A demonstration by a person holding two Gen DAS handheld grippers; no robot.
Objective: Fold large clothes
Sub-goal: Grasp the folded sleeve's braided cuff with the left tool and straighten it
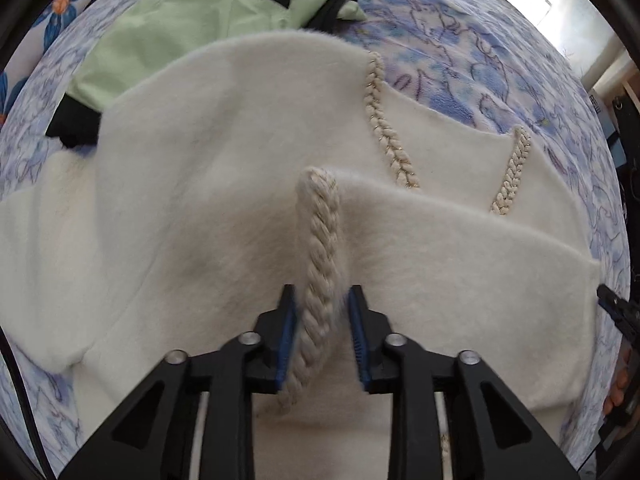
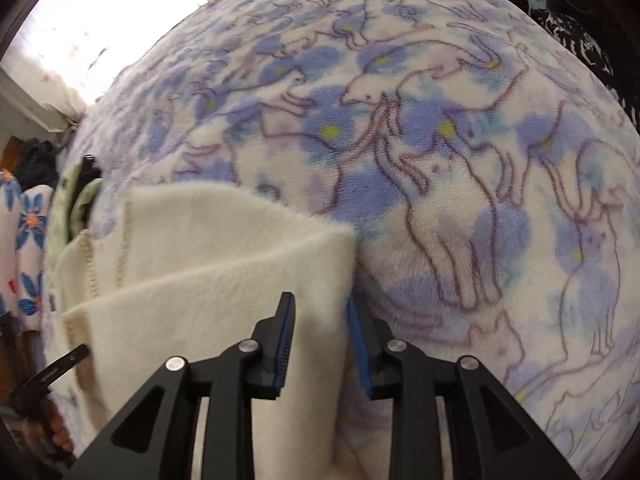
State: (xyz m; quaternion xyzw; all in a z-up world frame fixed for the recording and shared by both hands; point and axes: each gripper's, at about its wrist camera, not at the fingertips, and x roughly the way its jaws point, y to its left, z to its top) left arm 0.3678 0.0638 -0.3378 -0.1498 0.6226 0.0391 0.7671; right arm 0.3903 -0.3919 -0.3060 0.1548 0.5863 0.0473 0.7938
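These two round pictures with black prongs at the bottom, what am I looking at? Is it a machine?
No robot arm here: a person holds a two-finger gripper in each hand, and a fisheye camera on each looks along its fingers, so the pictures bulge. One picture is from the left gripper, the other from the right gripper. The black prongs with blue pads are the fingers. Both are working on a fluffy cream garment with braided trim, spread on a blue and white animal-print blanket. The left fingers sit either side of the braid, the right ones either side of a cloth edge; whether either pinches tight I cannot tell. A pale green garment lies further back.
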